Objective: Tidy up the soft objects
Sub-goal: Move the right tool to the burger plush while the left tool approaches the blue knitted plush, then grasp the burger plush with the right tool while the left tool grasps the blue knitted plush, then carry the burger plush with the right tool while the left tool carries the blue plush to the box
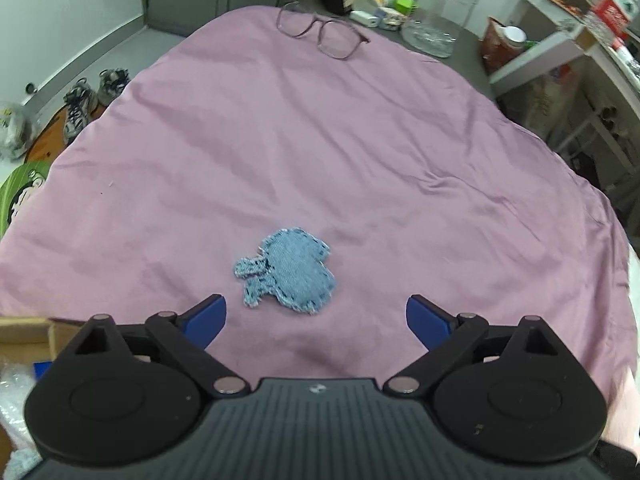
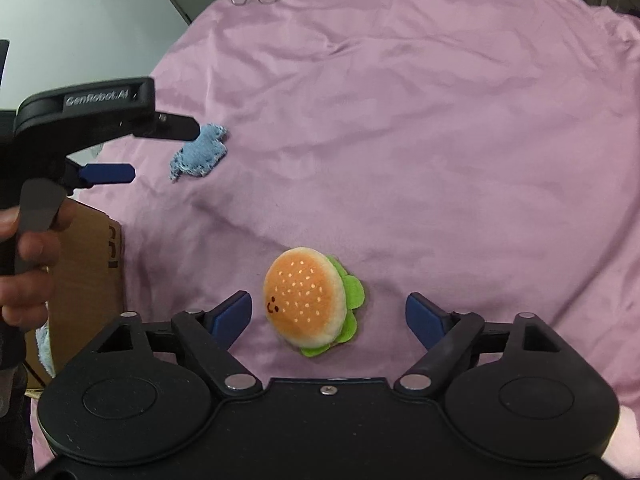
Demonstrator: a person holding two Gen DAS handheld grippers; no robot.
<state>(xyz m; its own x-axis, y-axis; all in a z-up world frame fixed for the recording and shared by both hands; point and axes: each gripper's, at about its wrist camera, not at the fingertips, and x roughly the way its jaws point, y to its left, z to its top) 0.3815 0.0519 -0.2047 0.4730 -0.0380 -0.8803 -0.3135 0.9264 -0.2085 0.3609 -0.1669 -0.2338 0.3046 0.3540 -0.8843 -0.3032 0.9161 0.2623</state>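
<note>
A small blue denim soft toy lies flat on the pink cloth, just ahead of my open, empty left gripper. In the right wrist view the same denim toy lies at the left, with the left gripper hovering beside it. A plush hamburger with green felt lettuce lies on the pink cloth between the spread fingers of my open right gripper, nearer the left finger and untouched.
A pair of glasses lies at the cloth's far edge. Jars and bottles stand behind it. A cardboard box sits at the table's left edge, also in the left wrist view. Shoes lie on the floor.
</note>
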